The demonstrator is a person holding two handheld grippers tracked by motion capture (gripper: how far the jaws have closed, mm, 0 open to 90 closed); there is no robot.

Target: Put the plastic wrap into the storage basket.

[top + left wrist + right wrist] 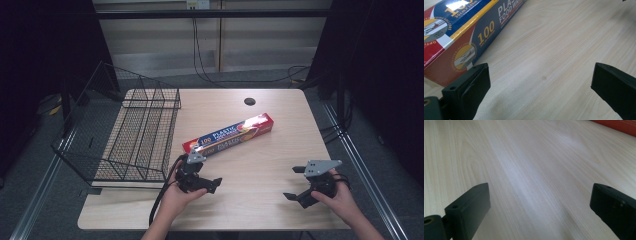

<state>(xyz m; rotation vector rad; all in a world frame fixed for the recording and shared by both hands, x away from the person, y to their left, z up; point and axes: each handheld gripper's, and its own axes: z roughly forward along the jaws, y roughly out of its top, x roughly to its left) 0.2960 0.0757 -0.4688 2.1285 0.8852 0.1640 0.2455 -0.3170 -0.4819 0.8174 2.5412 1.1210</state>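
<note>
Basket (135, 127) left — wrap box (230, 133) centre

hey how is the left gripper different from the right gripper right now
The left gripper sits close to the near end of the plastic wrap box, while the right gripper is well apart from it, over bare table. The left gripper view shows the box beside one jaw; the right gripper view shows mostly wood. Both stand open, holding nothing.

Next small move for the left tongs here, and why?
Probably ease the left tongs sideways toward the plastic food wrap box until its near end sits between the jaws. They stand wide open over bare table, with the box just off to one side and untouched. The right tongs are open too, farther from the box.
</note>
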